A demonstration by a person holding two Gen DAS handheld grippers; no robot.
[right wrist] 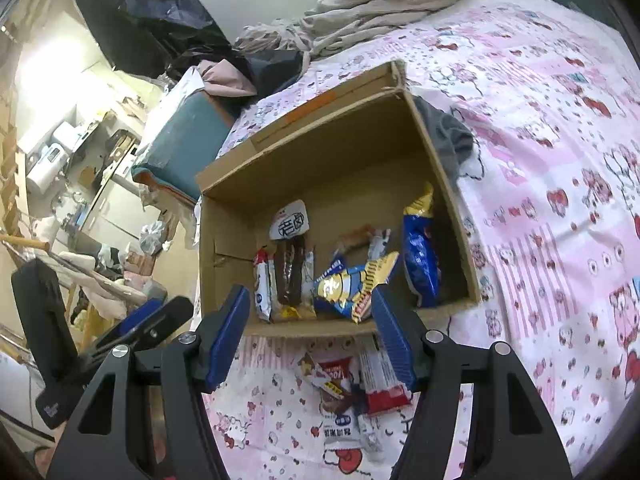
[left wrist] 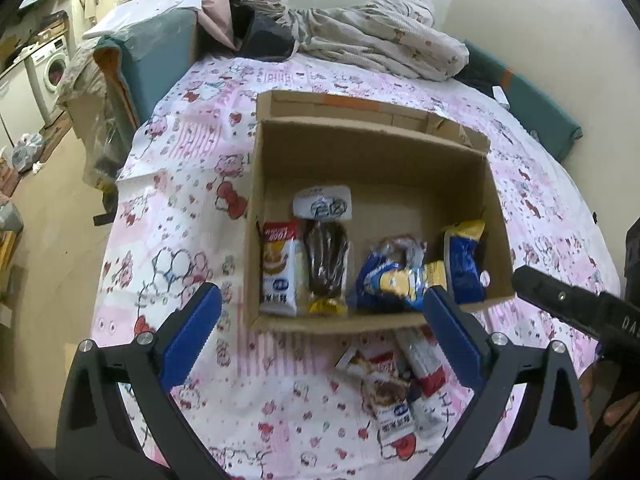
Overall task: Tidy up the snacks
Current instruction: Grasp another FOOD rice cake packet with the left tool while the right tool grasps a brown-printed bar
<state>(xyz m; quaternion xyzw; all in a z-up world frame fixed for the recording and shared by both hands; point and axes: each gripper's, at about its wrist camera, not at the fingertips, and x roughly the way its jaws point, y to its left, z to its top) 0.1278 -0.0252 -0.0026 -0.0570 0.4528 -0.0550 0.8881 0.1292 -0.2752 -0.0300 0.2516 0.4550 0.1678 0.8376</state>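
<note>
Claws L [left wrist: 322, 334] & R [right wrist: 308, 330] both wide, empty, near snack box [left wrist: 360, 322].

Matt cardboard box [left wrist: 372, 152], glossy plastic snack wrappers [left wrist: 400, 276], printed cloth bedsheet [left wrist: 192, 208]

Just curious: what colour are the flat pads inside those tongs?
Blue pads on black arms, clearest in the right wrist view.

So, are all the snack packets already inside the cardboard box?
No, two packets lie on the pink bedsheet in front of the cardboard box, outside it.
</note>
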